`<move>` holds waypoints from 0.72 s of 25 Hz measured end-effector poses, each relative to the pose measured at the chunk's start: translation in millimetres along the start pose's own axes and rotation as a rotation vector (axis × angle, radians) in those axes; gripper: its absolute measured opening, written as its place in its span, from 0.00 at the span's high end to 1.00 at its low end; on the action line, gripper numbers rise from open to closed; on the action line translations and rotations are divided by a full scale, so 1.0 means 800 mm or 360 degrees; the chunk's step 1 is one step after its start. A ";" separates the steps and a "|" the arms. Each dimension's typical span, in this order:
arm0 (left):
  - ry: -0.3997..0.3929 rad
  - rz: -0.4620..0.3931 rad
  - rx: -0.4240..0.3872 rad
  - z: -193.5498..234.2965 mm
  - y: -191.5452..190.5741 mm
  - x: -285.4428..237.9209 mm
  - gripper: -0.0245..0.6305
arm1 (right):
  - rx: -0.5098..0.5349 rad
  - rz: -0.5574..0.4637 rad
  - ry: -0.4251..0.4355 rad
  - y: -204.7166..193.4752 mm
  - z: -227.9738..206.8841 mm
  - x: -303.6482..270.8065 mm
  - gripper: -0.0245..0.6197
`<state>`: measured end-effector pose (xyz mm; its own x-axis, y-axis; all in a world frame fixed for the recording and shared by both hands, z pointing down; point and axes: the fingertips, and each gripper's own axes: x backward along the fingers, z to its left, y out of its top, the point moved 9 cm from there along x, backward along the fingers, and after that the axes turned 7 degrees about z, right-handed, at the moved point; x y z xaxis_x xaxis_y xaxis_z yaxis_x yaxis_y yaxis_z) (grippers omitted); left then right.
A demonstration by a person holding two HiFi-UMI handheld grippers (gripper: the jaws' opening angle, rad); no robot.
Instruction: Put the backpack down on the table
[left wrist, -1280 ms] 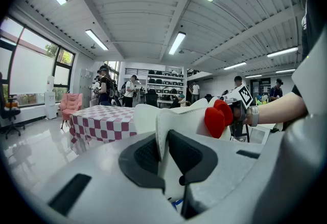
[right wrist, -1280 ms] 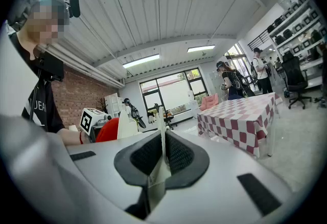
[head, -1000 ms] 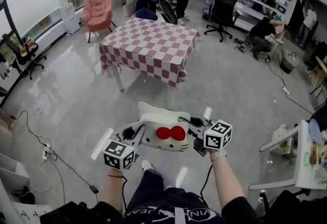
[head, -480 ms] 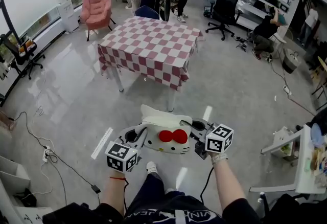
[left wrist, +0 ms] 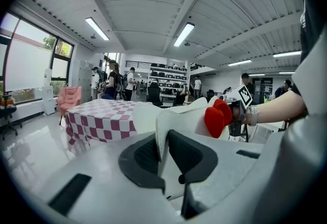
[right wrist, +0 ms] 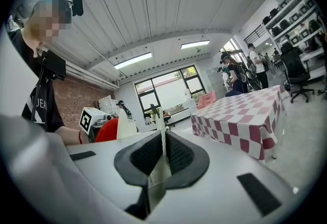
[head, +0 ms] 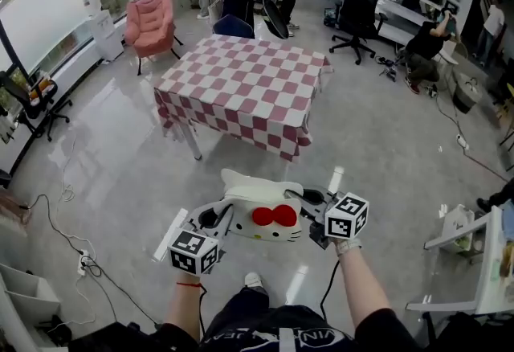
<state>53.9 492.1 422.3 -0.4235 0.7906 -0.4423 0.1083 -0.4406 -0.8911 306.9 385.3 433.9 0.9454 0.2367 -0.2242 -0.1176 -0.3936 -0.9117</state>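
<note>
Left gripper (head: 212, 220) and right gripper (head: 312, 204) jaws clamp the backpack (head: 259, 204).

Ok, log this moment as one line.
left gripper: shut on backpack | right gripper: shut on backpack | backpack: held in air | table: ahead, not reached

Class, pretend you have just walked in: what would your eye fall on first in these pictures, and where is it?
First, the white backpack with a red bow, low in the middle of the head view, clamped between the left gripper and right gripper. Next, the red-and-white checked table, ahead on the grey floor, and a pink armchair beyond it, upper left.
</note>
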 end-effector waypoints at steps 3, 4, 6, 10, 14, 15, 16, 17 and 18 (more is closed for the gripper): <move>-0.0011 -0.0006 -0.0016 0.034 0.016 -0.019 0.90 | 0.0004 -0.0019 -0.0013 0.017 -0.024 -0.026 0.94; -0.0018 -0.0008 -0.0022 0.045 0.021 -0.026 0.90 | 0.0004 -0.0024 -0.0023 0.022 -0.031 -0.034 0.94; -0.0032 -0.0007 -0.0042 0.063 0.030 -0.037 0.90 | -0.0002 -0.0036 -0.0047 0.030 -0.045 -0.048 0.94; -0.0057 -0.0035 -0.0056 0.094 0.044 -0.055 0.90 | -0.0004 -0.0065 -0.0070 0.047 -0.065 -0.070 0.94; -0.0074 -0.0053 -0.0065 0.121 0.055 -0.065 0.90 | 0.0014 -0.0064 -0.0078 0.063 -0.077 -0.090 0.95; -0.0076 -0.0054 -0.0067 0.126 0.057 -0.067 0.90 | 0.0011 -0.0063 -0.0079 0.066 -0.080 -0.095 0.94; -0.0077 -0.0055 -0.0069 0.130 0.059 -0.069 0.90 | 0.0007 -0.0060 -0.0079 0.068 -0.082 -0.098 0.95; -0.0079 -0.0057 -0.0070 0.133 0.060 -0.069 0.90 | 0.0002 -0.0058 -0.0078 0.070 -0.083 -0.101 0.95; -0.0079 -0.0061 -0.0072 0.136 0.062 -0.069 0.90 | -0.0001 -0.0058 -0.0076 0.072 -0.085 -0.103 0.95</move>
<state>-15.2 380.4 413.2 -0.4719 0.7841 -0.4032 0.1311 -0.3898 -0.9115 242.4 282.9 422.9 0.9335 0.2931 -0.2068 -0.0830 -0.3843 -0.9195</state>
